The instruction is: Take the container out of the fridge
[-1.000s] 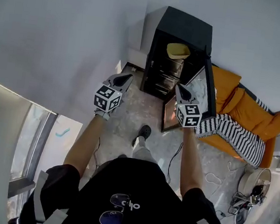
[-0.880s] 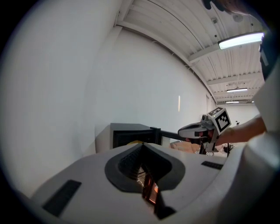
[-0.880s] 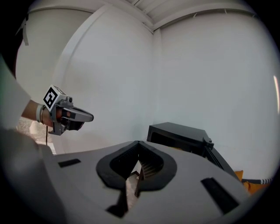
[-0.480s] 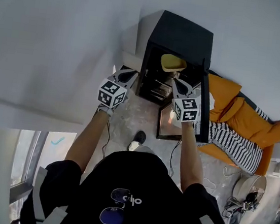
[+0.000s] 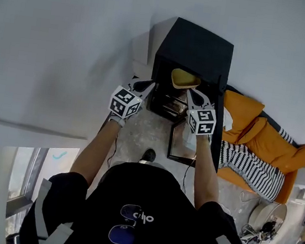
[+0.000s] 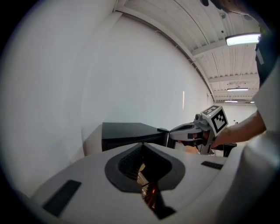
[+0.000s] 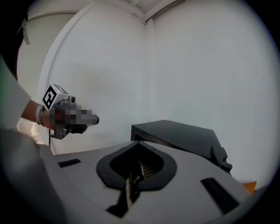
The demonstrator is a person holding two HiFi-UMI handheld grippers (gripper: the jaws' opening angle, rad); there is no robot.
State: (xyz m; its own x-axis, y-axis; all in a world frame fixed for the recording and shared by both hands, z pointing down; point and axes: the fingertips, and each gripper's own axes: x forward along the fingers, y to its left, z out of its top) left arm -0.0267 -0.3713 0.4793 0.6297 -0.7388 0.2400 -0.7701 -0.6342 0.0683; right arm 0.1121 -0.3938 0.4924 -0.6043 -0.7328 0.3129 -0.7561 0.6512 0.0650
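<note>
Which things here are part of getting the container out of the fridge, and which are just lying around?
For the job: yellow container, black fridge, its open door, left tool, right tool.
Lying about: orange couch, striped blanket.

Left tongs (image 5: 148, 83) and right tongs (image 5: 190, 92) nearer fridge (image 5: 199, 44), now flanking yellow container (image 5: 183, 78)

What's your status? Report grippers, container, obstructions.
Left gripper and right gripper shut, empty, just short of the fridge. Yellow container on upper shelf, untouched. Door open; nothing between grippers and container.
</note>
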